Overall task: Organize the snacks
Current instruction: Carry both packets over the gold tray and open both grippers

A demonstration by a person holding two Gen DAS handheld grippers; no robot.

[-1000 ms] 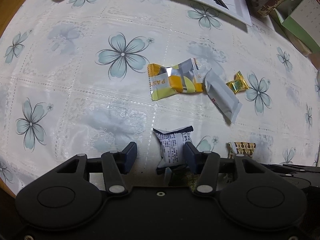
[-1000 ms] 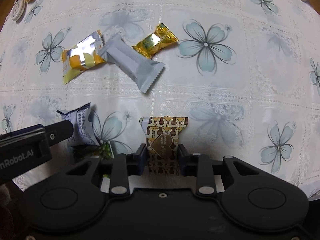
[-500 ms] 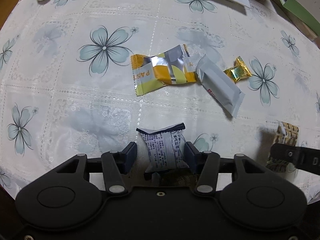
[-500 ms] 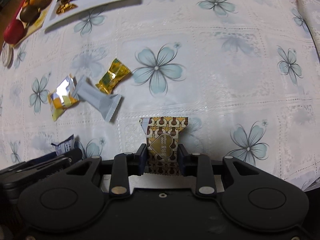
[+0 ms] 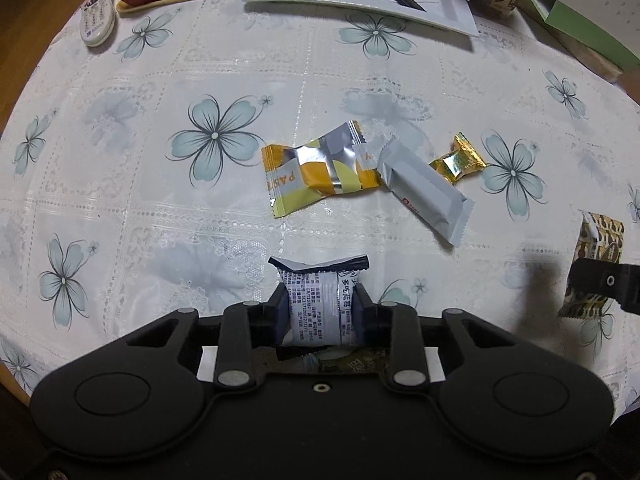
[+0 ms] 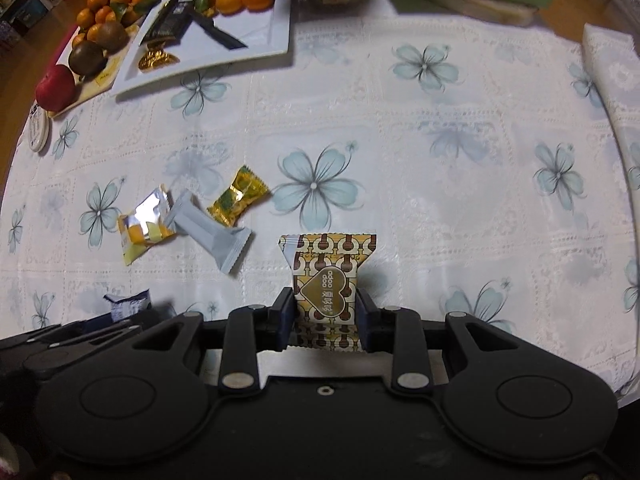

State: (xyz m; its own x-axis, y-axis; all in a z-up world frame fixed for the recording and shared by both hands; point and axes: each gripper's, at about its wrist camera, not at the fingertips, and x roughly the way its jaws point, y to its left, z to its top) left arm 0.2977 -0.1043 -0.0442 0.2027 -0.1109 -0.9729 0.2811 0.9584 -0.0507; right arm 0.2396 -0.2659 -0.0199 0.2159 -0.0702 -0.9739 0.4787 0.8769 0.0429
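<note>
Two snacks are in hand at once, one per gripper, which looks like a way to clear the loose pile faster. The left gripper (image 5: 320, 314) is closing its jaws on a white printed packet (image 5: 320, 300); the pads already sit against both sides of it, low on the wrapper so the crimped top stands free. The right gripper (image 6: 325, 314) is clamped narrowly on a brown-and-gold heart packet (image 6: 328, 280), held upright and, judging by its shadow, clear of the table (image 6: 440, 200). Three more lie together mid-table: a yellow-and-silver packet (image 5: 316, 172), a grey bar (image 5: 424, 190) touching it, and a gold candy (image 5: 460, 162) just beside the bar. A white tray (image 6: 256, 28) at the far edge already holds gold sweets, so it is probably the destination.
</note>
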